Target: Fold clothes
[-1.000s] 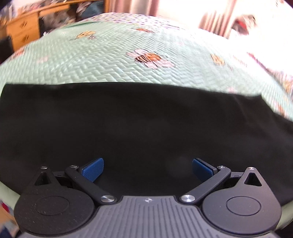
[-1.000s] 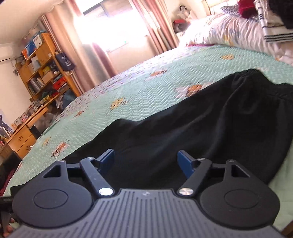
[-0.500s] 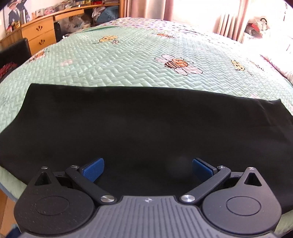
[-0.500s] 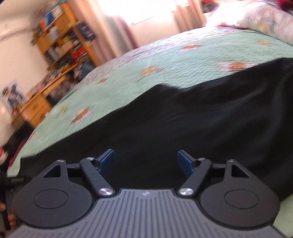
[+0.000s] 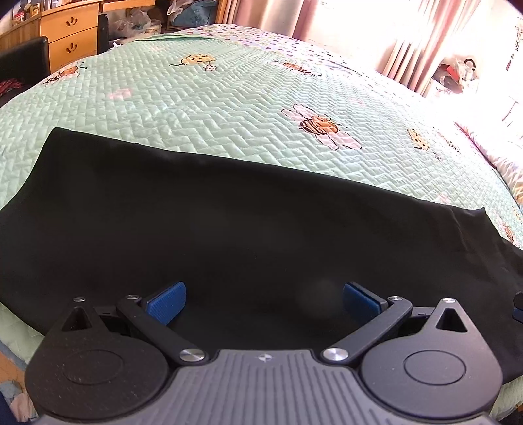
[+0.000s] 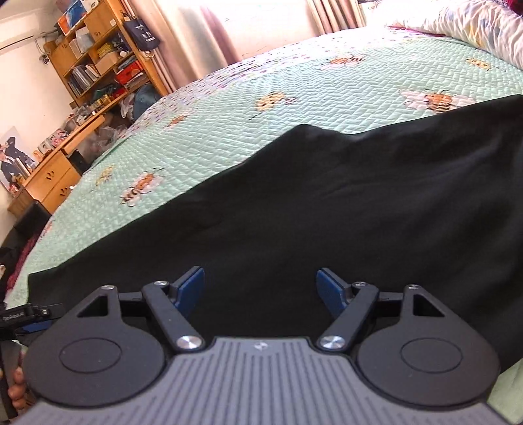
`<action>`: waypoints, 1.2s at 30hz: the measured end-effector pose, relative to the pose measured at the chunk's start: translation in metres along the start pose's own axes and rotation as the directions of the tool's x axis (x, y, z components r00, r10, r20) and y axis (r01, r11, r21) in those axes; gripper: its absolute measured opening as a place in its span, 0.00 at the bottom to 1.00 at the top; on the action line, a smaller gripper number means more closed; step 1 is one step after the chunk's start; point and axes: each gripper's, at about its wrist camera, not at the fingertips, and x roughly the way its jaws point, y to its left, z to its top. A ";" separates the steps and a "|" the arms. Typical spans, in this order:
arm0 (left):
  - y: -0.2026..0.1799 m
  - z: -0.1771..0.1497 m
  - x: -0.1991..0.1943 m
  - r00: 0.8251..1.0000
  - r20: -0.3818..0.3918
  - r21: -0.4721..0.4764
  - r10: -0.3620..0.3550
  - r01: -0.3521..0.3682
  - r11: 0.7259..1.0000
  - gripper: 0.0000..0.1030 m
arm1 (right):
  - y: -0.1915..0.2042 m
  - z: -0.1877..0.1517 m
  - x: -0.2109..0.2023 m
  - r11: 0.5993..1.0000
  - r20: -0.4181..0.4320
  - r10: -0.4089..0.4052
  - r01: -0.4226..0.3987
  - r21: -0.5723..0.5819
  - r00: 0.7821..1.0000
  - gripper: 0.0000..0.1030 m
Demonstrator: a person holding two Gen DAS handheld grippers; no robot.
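1. A black garment [image 5: 248,229] lies spread out on the green bed cover [image 5: 228,108]; it runs along the near edge of the bed, and some of it hangs over that edge; it looks long and mostly flat.
2. The left gripper [image 5: 263,299] hovers low over the near part of the cloth; its two blue pads stand far apart; nothing is between them, so it holds nothing.
3. The right gripper [image 6: 260,287] is wide open too; it holds nothing; it hangs over the same black cloth, close to the near edge of the bed.
4. I think this is a pause between grabs; the cloth could be laid out ready for a fold, or it could be one flat fold already made; these pictures do not settle which.
5. If a grab comes next, each gripper needs to go down to an edge or corner of the cloth and pinch only the layers it wants; the cloth is soft and thin, so it can slip or bunch up.
6. The left view shows the far long edge of the garment as a fairly straight line, and its left corner [image 5: 57,130] lying flat on the cover; it also shows a wooden desk with drawers [image 5: 68,39].
7. The right view shows a raised bump [image 6: 302,129] in the far edge that the left view does not; it also shows a bookshelf [image 6: 98,59] and a pillow [image 6: 457,23] at the far right corner of the bed.
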 end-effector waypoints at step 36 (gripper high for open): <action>0.042 0.001 -0.022 0.999 0.031 -0.119 -0.044 0.047 0.992 0.99 | 0.030 -0.020 0.065 0.909 -0.098 0.324 -0.281 0.308 0.941 0.69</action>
